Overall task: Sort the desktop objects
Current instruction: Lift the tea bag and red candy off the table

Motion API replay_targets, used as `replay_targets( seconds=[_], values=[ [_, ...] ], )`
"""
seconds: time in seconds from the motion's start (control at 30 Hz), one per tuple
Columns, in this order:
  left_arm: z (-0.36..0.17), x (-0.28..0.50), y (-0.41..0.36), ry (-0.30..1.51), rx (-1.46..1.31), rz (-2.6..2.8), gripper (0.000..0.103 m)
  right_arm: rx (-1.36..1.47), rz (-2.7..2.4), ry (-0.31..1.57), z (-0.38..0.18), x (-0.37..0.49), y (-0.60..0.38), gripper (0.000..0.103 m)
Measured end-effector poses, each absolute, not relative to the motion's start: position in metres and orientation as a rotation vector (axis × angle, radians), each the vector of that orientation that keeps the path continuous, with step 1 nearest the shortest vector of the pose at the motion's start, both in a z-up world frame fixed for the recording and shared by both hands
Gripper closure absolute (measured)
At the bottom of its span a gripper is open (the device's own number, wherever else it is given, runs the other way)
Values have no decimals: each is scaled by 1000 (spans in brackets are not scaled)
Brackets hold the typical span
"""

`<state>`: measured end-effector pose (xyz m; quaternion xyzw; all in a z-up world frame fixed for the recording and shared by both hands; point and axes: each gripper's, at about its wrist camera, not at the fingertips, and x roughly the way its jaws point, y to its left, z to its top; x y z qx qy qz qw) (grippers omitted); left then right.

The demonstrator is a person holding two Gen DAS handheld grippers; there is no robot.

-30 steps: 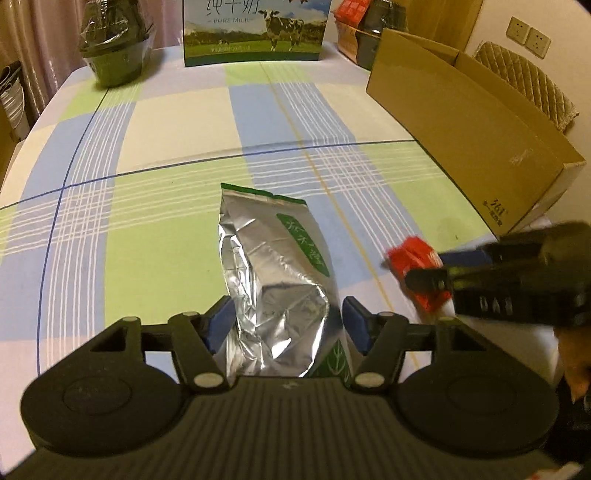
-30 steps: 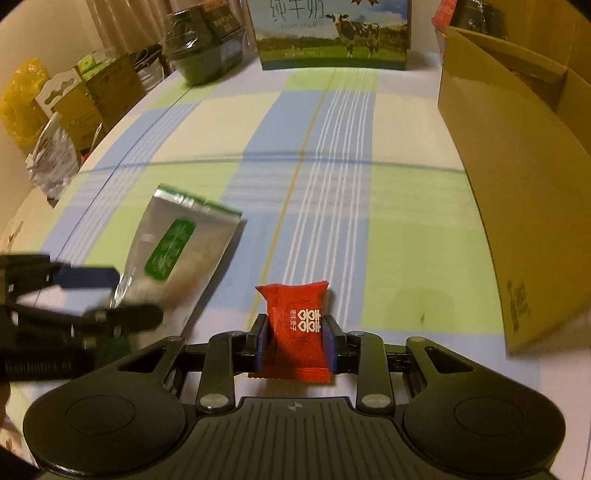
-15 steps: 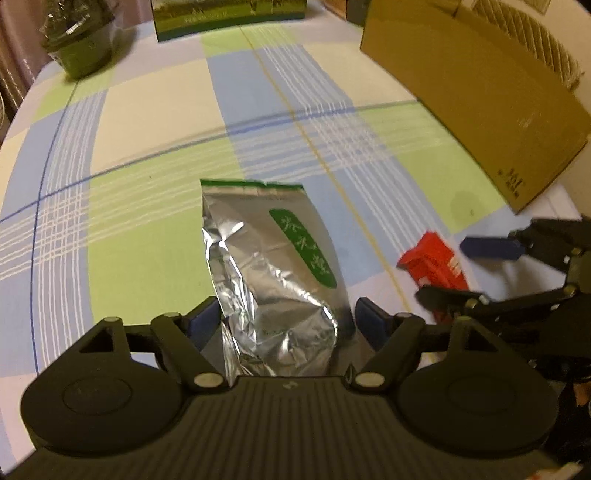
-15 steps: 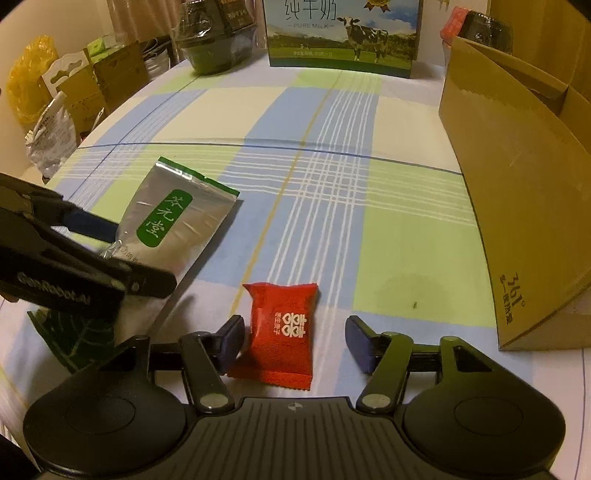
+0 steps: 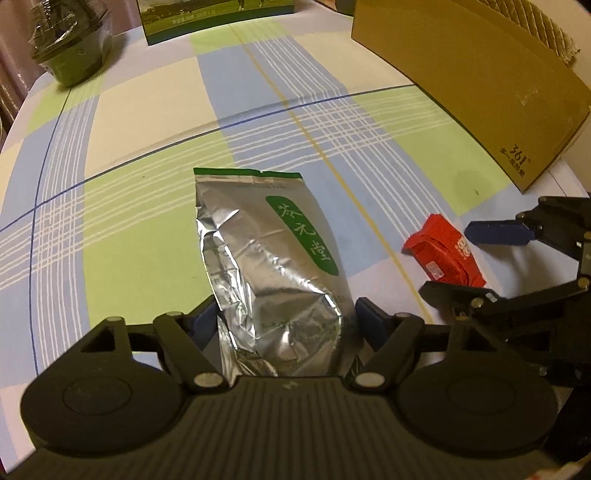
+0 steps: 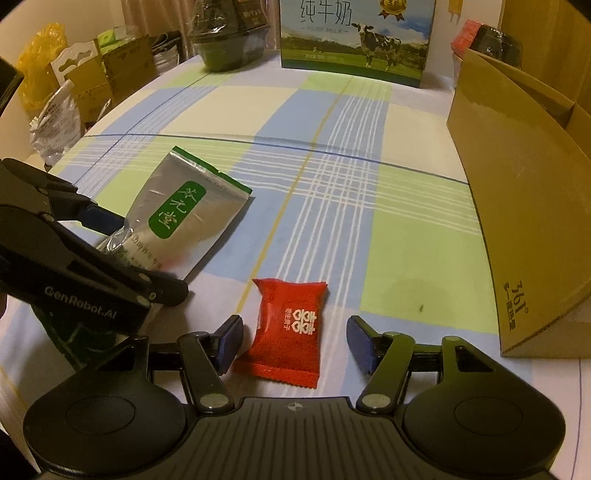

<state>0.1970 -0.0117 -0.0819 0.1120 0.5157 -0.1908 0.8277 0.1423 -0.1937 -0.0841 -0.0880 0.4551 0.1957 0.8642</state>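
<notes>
On the desk point(image 6: 207, 110), checked cloth in blue, green and cream: two loose packets near the front edge, one in front of each tool.
Left tool point(image 5: 282, 325): jaws partly spread, one to each side of the lower end of the foil pouch; gaps visible at both pads, nothing gripped.
Right tool point(image 6: 293, 345): jaws partly spread, well clear of the red candy packet on either side; nothing held.
Foil pouch point(image 5: 266, 258): lying flat, long axis running away from the left tool; silver, crumpled and dented at the near end, green trim along the sealed top, green oval label with white characters.
Red candy packet point(image 6: 290, 328): lying flat between the right tool's jaws; small pillow wrapper, crimped ends, white emblem printed on the face.
Cardboard box point(image 6: 517, 206): standing at the right side of the desk, top flaps up; probable destination for sorted items, judged from its position only.
Milk carton point(image 6: 356, 33) and dark wrapped bowl point(image 6: 229, 40): at the far edge, well apart from both packets.
Reason for placement: each tool aligned square to its own packet, apparently so a straight closing pinch catches the narrow sides.
Stage: neither packet lifted yet.
</notes>
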Motion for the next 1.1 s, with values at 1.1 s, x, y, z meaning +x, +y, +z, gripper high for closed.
replay_targets(
  seconds=[1.1],
  values=[
    [-76,191,-10,1078,241,-426,54,-165,408,935,-81,137,-191,77]
  ],
)
